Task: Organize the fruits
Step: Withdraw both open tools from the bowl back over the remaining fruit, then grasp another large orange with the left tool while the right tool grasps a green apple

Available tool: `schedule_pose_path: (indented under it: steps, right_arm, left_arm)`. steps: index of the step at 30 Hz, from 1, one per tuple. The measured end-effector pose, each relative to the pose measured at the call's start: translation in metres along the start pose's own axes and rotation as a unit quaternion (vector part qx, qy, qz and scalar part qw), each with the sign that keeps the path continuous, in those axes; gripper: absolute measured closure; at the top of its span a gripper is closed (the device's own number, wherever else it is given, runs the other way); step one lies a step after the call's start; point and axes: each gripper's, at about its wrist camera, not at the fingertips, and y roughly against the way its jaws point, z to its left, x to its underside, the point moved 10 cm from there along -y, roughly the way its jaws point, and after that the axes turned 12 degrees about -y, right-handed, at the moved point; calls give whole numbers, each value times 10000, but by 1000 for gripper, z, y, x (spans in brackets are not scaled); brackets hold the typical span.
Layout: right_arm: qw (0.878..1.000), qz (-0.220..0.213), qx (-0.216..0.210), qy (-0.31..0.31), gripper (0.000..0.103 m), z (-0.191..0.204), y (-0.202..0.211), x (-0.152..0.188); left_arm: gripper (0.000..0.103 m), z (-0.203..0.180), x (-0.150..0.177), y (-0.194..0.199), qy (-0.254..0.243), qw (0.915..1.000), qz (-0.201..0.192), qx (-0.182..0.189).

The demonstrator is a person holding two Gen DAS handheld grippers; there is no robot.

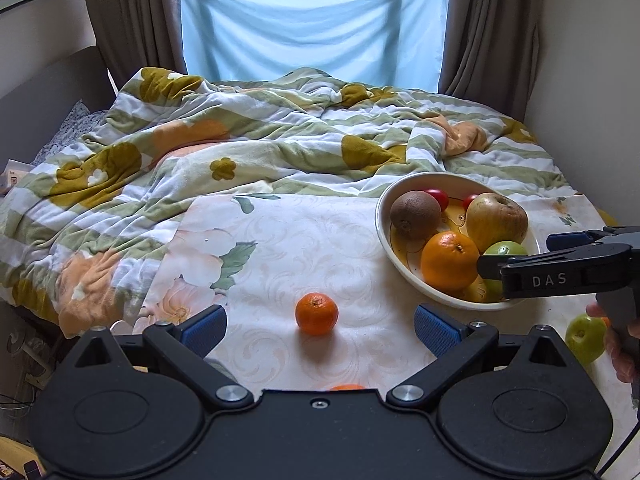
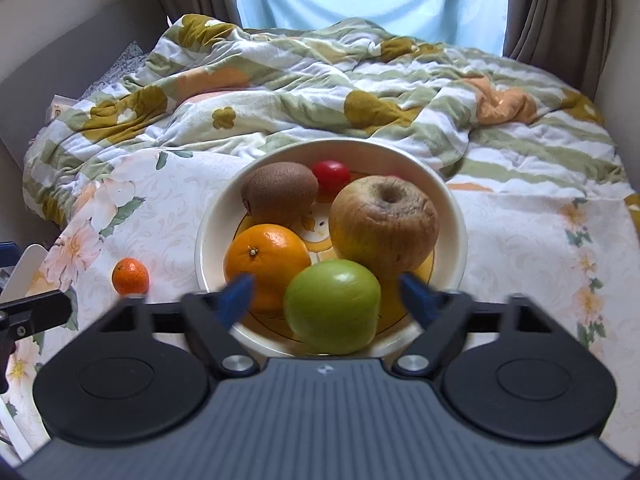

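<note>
Two grippers are under my control here, both with their blue-padded fingers spread wide and holding nothing. The biggest thing I see is the rumpled floral quilt (image 1: 248, 132) filling the far half of the scene, with the pale flowered tablecloth (image 1: 288, 248) spread in front of it on the near side. On that cloth, to the right, sits the cream bowl (image 2: 208, 248), its yellow-patterned bottom showing between the fruit.

My right gripper (image 2: 326, 298) hangs over the near rim of the bowl, fingers apart on either side of a green apple (image 2: 333, 306) that lies in the bowl against the near wall; whether the pads touch it I cannot tell. Behind the green apple, on the right, is a larger wrinkled yellow-brown apple (image 2: 386, 224). To the left of it is an orange (image 2: 266, 262), and at the far left a kiwi (image 2: 280, 192). A small red fruit (image 2: 331, 176) lies at the far side, between kiwi and wrinkled apple.

My left gripper (image 1: 318, 326) is low over the cloth, left of the bowl, fingers apart, with a mandarin (image 1: 316, 314) sitting loose on the cloth between them, touching neither. A second green apple (image 1: 585, 338) lies on the cloth at the near right, outside the bowl.
</note>
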Motion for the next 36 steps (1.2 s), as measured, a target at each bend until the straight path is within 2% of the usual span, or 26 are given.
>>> schedule_pose_path:
  steps: [5, 10, 16, 27, 36]
  right_arm:
    - [9996, -55, 242, 120, 0, 3, 7, 7]
    - [9995, -171, 270, 44, 0, 7, 24, 10]
    - [9986, -381, 343, -96, 0, 10, 56, 14]
    - [9955, -672, 478, -464, 0, 12, 124, 44]
    - [9900, -906, 802, -721, 0, 3, 167, 71]
  left_arm:
    - [1, 2, 4, 9, -16, 10000, -47, 51]
    - [1, 0, 4, 23, -46, 9998, -153, 102]
    - [1, 0, 6, 46, -102, 9996, -252, 91]
    - [1, 3, 18, 87, -115, 9984, -536, 126]
    - [1, 3, 35, 102, -229, 9974, -627, 282]
